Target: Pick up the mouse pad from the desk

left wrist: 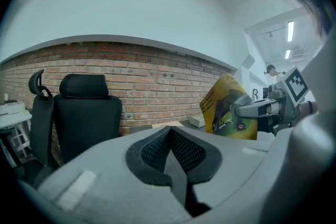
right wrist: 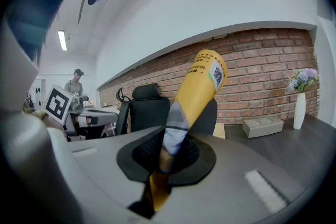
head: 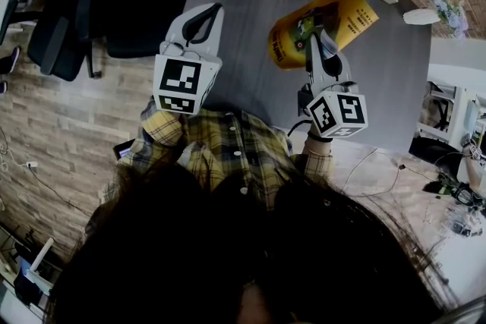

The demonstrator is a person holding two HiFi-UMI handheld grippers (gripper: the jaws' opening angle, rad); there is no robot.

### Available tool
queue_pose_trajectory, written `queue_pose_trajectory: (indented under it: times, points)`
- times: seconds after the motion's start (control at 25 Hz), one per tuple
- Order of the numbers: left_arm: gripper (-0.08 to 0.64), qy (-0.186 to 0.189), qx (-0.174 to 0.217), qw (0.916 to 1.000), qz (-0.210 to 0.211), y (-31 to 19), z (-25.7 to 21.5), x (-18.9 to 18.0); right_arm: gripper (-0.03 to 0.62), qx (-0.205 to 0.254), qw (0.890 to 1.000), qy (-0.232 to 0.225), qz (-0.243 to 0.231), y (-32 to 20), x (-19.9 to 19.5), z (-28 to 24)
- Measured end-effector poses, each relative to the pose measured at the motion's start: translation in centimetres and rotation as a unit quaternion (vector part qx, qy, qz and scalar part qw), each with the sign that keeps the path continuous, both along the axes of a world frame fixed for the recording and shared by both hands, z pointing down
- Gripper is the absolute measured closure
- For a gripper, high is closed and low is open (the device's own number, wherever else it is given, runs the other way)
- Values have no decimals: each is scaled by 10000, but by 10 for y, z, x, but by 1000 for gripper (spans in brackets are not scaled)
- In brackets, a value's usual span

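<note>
Spreading below both hands, the grey desk point(head: 243, 34) is serving only as a backdrop, since the yellow mouse pad point(head: 342, 15) is standing tilted above it, seemingly lifted clear. The right gripper point(right wrist: 164, 152) is clamping the pad's lower edge, letting it curl, while the left gripper point(left wrist: 170, 139) is idling alongside with its jaws together on nothing, probably unneeded.

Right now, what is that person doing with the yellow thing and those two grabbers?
A person holds a gripper in each hand over a grey desk. The right gripper has its fingers shut on one edge of the yellow mouse pad, which stands up bent in the air, seemingly lifted off the desk. The left gripper is shut with nothing in it and hangs beside the other one.
</note>
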State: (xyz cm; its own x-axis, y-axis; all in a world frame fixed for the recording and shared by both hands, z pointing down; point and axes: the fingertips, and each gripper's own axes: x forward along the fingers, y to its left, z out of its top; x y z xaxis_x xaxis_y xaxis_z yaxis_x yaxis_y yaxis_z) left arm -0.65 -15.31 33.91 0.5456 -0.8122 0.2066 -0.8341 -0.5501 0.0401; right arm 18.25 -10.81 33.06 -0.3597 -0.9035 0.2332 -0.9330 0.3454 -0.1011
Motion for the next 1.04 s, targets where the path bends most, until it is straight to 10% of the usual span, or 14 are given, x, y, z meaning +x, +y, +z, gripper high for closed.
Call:
queue_pose_trajectory:
  times: [1.04]
  points:
    - [561,-22,-22,10000,1,-1,4,-2,571,-41,9999,76,-136,1,-7,5]
